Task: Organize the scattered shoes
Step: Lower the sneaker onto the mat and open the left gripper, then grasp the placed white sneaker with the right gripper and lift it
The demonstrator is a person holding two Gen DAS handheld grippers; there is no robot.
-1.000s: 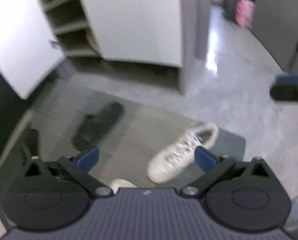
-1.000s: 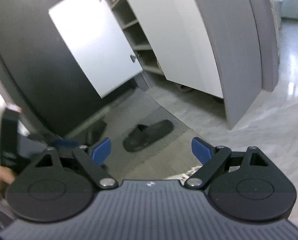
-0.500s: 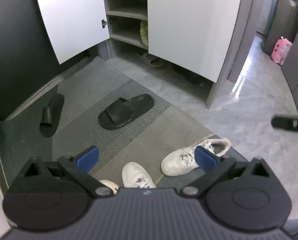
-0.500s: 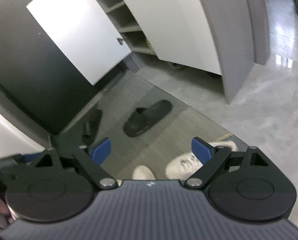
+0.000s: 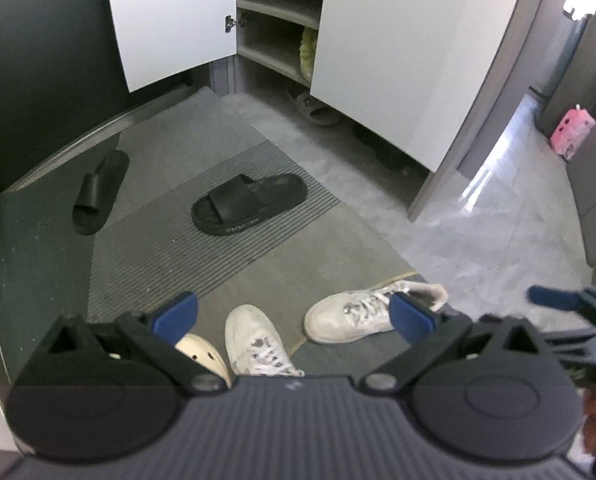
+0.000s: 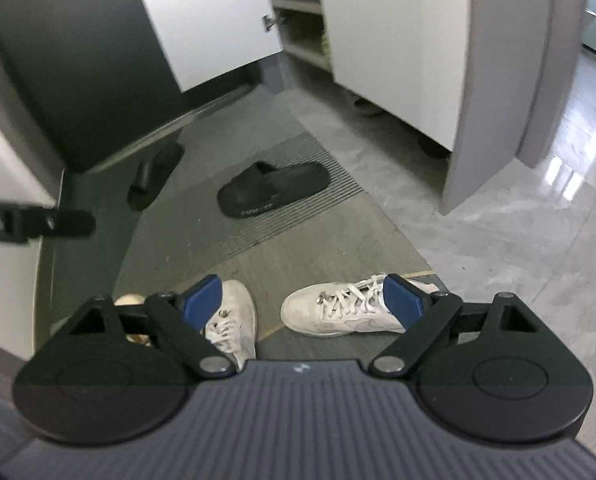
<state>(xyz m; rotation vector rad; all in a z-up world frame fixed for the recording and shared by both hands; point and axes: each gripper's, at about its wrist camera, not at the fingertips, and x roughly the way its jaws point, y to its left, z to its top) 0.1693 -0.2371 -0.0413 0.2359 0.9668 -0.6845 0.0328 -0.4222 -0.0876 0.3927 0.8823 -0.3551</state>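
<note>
Below, on the grey entry mat (image 5: 258, 248): a scatter of shoes. Nearest, two white sneakers — one pointing up the frame (image 5: 254, 340), just beside a cream perforated clog (image 5: 202, 354) on its left; the other lying crosswise (image 5: 354, 316), toe toward the first, a small gap between them. Further off, on the ribbed part of the mat, a black slide sandal (image 5: 248, 202). Well to its left, close to the dark door's threshold, a second black slide (image 5: 98, 192), off the ribbed strip. Beyond, a shoe cabinet (image 5: 274, 20) with both white doors swung open, shelves showing; a grey sandal (image 5: 312, 106) tucked on the floor beneath it. Far right, a pink bag (image 5: 572, 130) down the hallway.

Left gripper (image 5: 294, 314) spread wide, blue pads well apart, nothing between them, hanging above the sneakers. Right gripper (image 6: 302, 300) likewise wide open and empty, angled down over the same two sneakers, touching neither. In each view, the other gripper just visible at the frame's edge.
</note>
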